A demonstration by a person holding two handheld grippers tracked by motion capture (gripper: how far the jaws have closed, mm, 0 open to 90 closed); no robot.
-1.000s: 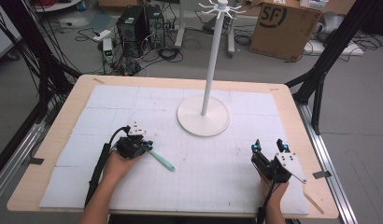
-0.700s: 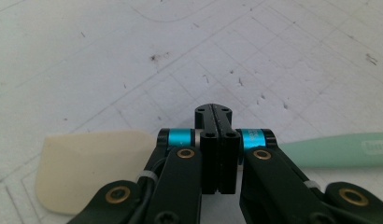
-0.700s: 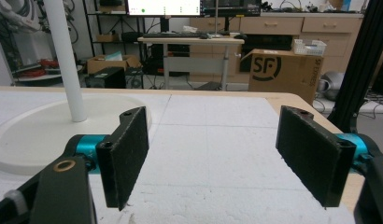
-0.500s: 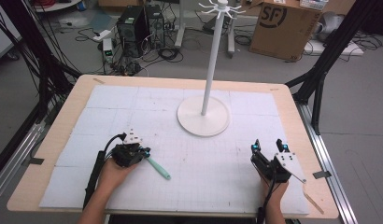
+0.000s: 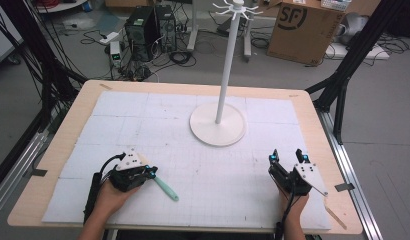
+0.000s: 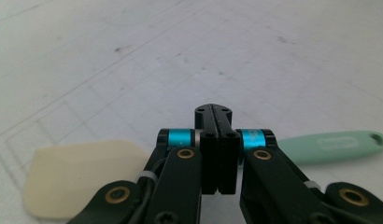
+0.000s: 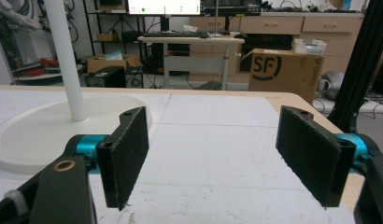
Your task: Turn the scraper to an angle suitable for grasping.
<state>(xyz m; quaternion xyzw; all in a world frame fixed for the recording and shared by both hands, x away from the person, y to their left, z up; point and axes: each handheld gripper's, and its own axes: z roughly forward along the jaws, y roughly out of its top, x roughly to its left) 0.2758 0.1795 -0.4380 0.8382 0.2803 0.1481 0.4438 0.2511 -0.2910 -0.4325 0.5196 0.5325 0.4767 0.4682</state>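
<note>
Right now your left tongs (image 5: 152, 172) sit low at the near left of the counter (image 5: 58, 150), held in your left hand (image 5: 105, 197), with their jaws pressed together. From the left gripper view (image 6: 213, 114) the two black jaws meet flat, and whether anything is caught between them cannot be told from there. The spatula (image 5: 165, 187) lies on the white foam mat (image 5: 143, 115) that covers the counter, right at those tongs: its mint-green handle (image 6: 329, 145) runs out to one side of the closed jaws, with a hanging hole at its far end, and its cream blade (image 6: 73, 175) shows on the other side, flat on the mat. In the high view the handle points away from the tongs toward the near edge, angled to the right.

Your right tongs (image 5: 288, 157) rest at the near right of the counter, well apart from the spatula, in your right hand (image 5: 293, 207). Their jaws stand spread wide, with nothing between the two black pads (image 7: 129, 154), which hang just above the mat.

Between and beyond your two hands, the white stand (image 5: 218, 125) sits on its round base toward the far middle of the mat, its pole upright and a ring of hooks (image 5: 235, 7) at the top. A cardboard box (image 5: 303, 27) stands on the floor past the counter.
</note>
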